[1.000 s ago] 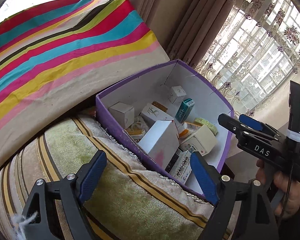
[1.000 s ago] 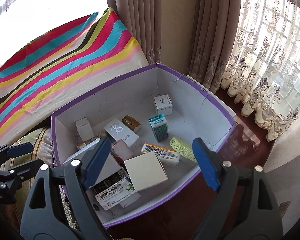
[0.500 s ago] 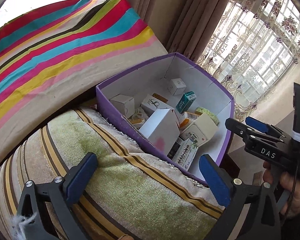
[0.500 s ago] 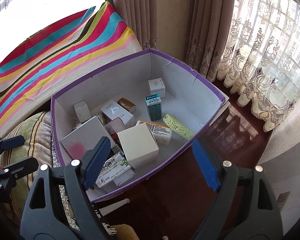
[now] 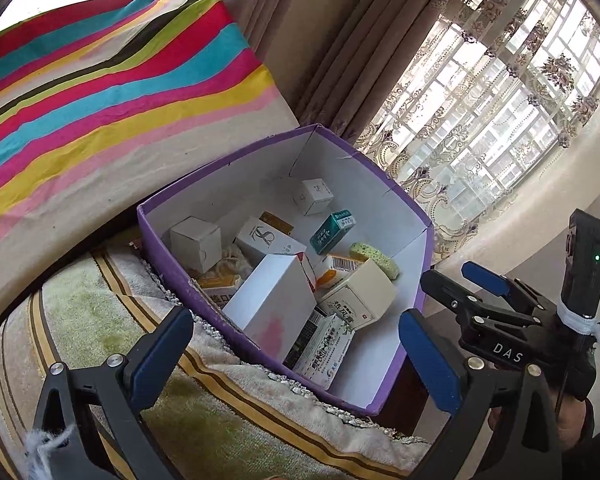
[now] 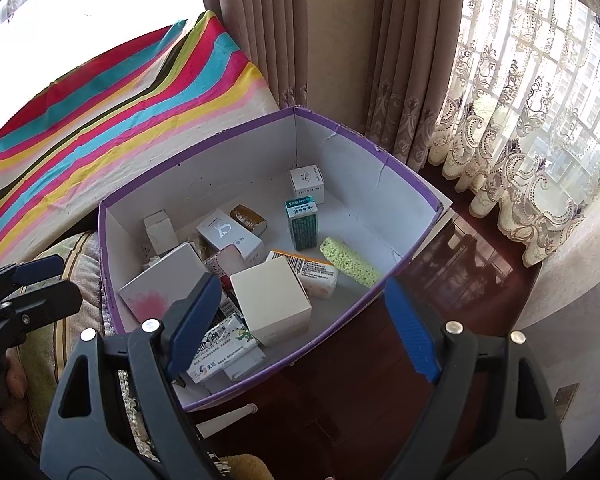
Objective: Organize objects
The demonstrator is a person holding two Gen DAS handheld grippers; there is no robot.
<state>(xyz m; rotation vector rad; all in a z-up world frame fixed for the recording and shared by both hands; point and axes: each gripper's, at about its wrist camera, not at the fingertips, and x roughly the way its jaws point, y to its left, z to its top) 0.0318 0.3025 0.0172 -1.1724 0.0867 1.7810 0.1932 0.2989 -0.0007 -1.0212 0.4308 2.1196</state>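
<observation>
A purple cardboard box (image 5: 168, 256) (image 6: 109, 280) with a white inside holds several small cartons: a large white box with a pink smear (image 5: 274, 300) (image 6: 162, 280), a cream cube (image 5: 360, 296) (image 6: 272, 300), a teal carton (image 5: 332, 231) (image 6: 302, 222), a yellow-green sponge (image 5: 374, 254) (image 6: 350, 260). My left gripper (image 5: 296, 354) is open and empty, above the cushion at the box's near side. My right gripper (image 6: 300, 328) is open and empty, above the box's front edge; it also shows in the left wrist view (image 5: 464, 284).
The box sits on a dark wooden surface (image 6: 440, 280) beside a green and tan striped cushion (image 5: 100, 308). A rainbow-striped cloth (image 5: 100, 92) (image 6: 100, 112) lies behind. Brown curtains (image 6: 280, 40) and lace curtains (image 6: 520, 100) hang at the back.
Both grippers have pulled back and up from the box, so it looks smaller and farther. Both stay open and empty. The objects in the box have not moved.
</observation>
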